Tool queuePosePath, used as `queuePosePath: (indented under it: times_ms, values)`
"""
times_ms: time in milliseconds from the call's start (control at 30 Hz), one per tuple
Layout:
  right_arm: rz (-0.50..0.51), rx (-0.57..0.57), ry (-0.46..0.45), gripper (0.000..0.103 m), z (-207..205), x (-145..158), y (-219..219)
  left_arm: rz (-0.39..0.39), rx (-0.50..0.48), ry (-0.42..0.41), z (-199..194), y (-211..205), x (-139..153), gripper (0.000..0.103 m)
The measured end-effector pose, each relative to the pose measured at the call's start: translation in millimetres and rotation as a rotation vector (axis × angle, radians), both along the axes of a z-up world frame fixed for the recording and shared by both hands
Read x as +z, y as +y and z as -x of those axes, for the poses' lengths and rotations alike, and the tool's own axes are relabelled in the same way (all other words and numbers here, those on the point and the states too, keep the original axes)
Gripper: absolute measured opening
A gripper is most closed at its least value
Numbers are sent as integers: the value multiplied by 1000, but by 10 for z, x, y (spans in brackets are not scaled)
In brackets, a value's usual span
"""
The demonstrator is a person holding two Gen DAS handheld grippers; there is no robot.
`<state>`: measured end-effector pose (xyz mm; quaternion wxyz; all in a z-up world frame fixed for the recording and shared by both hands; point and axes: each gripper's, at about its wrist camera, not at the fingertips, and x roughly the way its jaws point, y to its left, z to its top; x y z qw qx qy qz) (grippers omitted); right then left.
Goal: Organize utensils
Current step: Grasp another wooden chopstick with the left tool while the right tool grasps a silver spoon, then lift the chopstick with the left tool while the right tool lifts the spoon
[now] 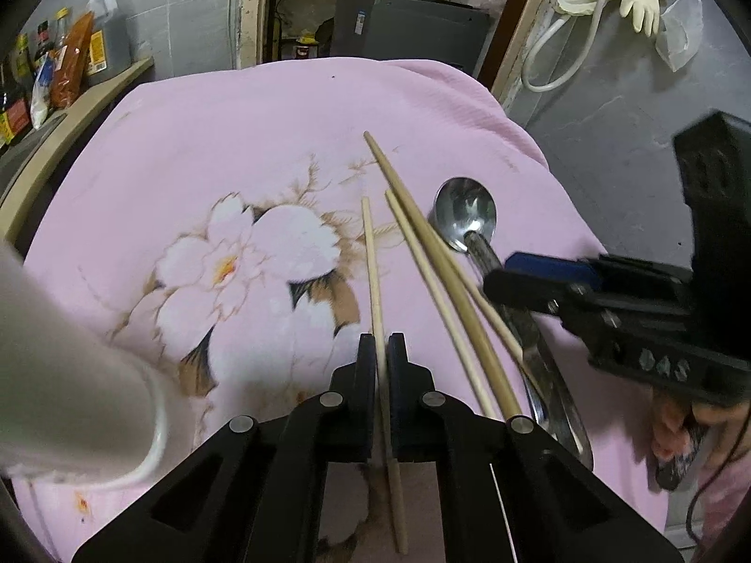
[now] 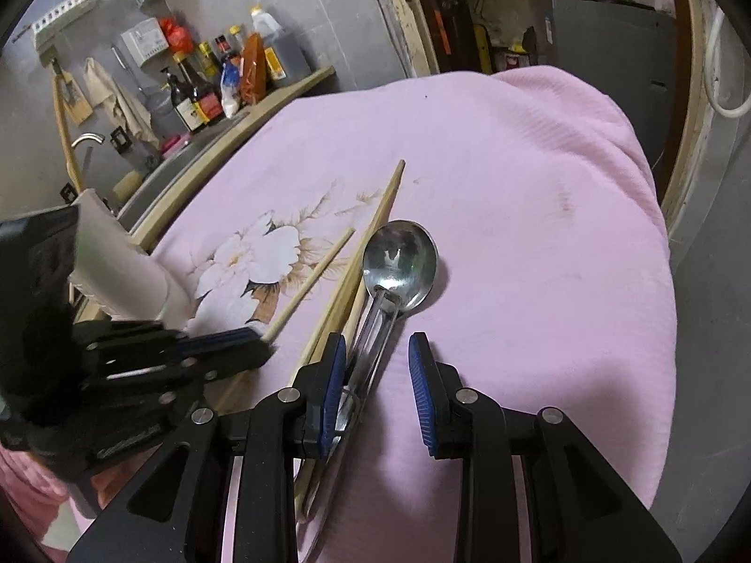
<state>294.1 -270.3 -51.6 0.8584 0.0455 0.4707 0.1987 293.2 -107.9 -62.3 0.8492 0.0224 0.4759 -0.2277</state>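
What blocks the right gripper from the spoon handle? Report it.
Nothing visible blocks it. The right gripper is open, with the spoon handle already between its fingers, near the left pad. The chopsticks lie just left of the handle.

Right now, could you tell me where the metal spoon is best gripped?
Grip the spoon at its narrow handle below the bowl, coming from above and across its width; it lies flat with its right side clear, while chopsticks crowd its left.

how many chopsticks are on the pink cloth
4. One lone chopstick lies left of the rest, clamped in the left gripper. Three more lie bundled against the spoon, beside the right gripper. Their near ends run under the jaws, so another may be hidden.
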Motion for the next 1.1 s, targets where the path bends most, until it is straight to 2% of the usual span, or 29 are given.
queuePosePath:
  times_ms: [133, 200, 300, 500, 600, 667, 867, 1000, 1100]
  values:
    - [0, -10, 34, 25, -100, -25, 35, -11, -7, -4, 50, 15, 9, 3]
    - [11, -8, 38, 20, -108, -16, 53, -26, -14, -3, 50, -13, 3, 4]
    - [-27, -36, 62, 15, -92, 0, -6, -42, -20, 24, 1, -52, -5, 4]
    - [-124, -75, 40, 11, 112, 35, -132, -55, -28, 71, -105, -94, -4, 4]
    - [-151, -86, -1, 10, 253, 88, -160, -63, -6, 42, -34, -98, 5, 3]
    - [-154, -90, -58, 10, 371, 159, -149, -59, 3, 17, 51, -90, 17, 2]
    - [-127, -105, -291, 10, 831, 331, -76, 45, 10, -86, 373, 79, 133, 2]
    - [-120, -130, -420, 10, 1094, 391, -45, 130, 25, -212, 601, 224, 290, 2]
    - [-106, -159, -521, 10, 1223, 488, -22, 195, 41, -344, 775, 317, 462, 2]
